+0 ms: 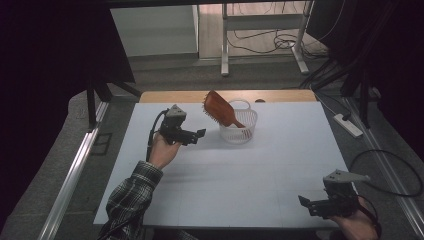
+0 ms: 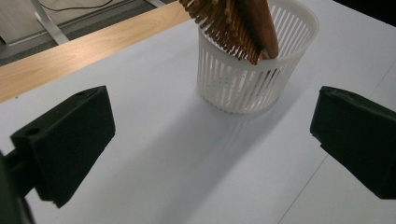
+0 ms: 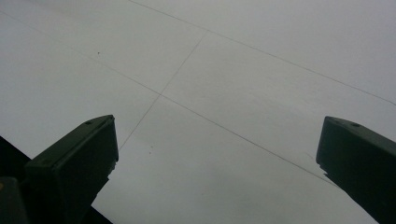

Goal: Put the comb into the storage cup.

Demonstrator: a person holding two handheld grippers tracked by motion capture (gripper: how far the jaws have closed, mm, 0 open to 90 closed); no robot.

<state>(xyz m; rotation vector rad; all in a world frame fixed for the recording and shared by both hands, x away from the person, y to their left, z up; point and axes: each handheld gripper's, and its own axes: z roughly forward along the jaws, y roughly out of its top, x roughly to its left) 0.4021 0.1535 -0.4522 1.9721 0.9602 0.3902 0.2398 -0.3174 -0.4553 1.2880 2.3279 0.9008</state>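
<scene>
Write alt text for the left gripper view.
A wooden hairbrush leans handle-down in a white slatted basket on a white table. The left gripper is open, its black fingers apart in the foreground.

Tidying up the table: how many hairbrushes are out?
1. The brown hairbrush stands tilted, handle down, in the white basket at the table's far middle; the basket could hide something smaller.
</scene>
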